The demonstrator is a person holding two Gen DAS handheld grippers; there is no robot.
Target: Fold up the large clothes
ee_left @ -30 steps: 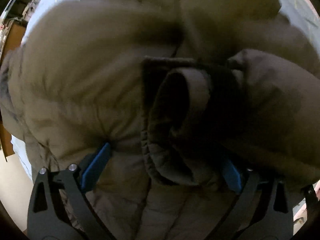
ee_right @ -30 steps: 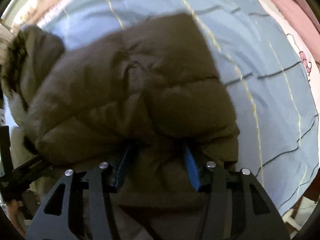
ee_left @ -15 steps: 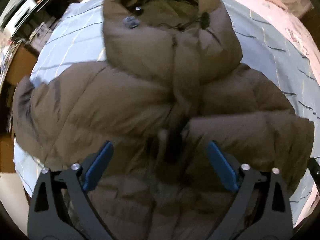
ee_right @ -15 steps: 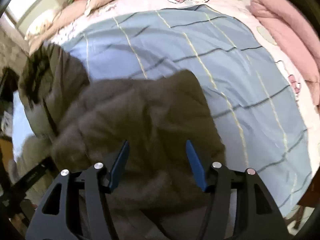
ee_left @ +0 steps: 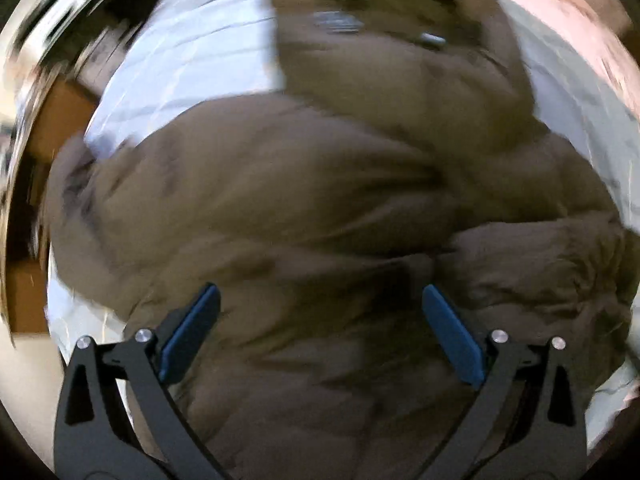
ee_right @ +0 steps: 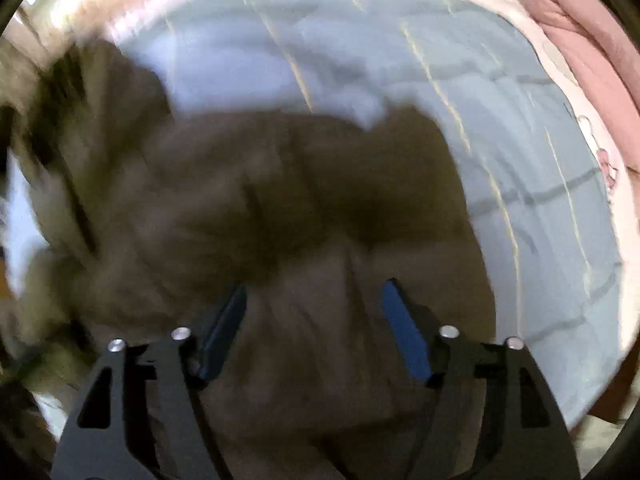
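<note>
A puffy olive-brown hooded jacket [ee_left: 304,184] lies on a light blue bedspread [ee_left: 192,60], its hood [ee_left: 392,40] at the top of the left wrist view and a sleeve folded across its front at the right. My left gripper [ee_left: 320,296] hangs open above the jacket's middle, nothing between its blue pads. In the right wrist view the same jacket [ee_right: 256,200] fills the left and centre. My right gripper [ee_right: 314,292] points down over it, its jaws opening, with the fabric below them and not pinched. Both views are blurred.
The blue bedspread [ee_right: 520,184] with yellow and dark lines stretches to the right. A rolled pink blanket [ee_right: 592,40] lies at the far right edge. Brown furniture [ee_left: 60,112] and dark clutter stand beyond the bed's left side.
Both grippers have let go of the jacket and lifted away. The left one rose, bringing the whole jacket and hood into view. The right jaws widened and shifted sideways.
</note>
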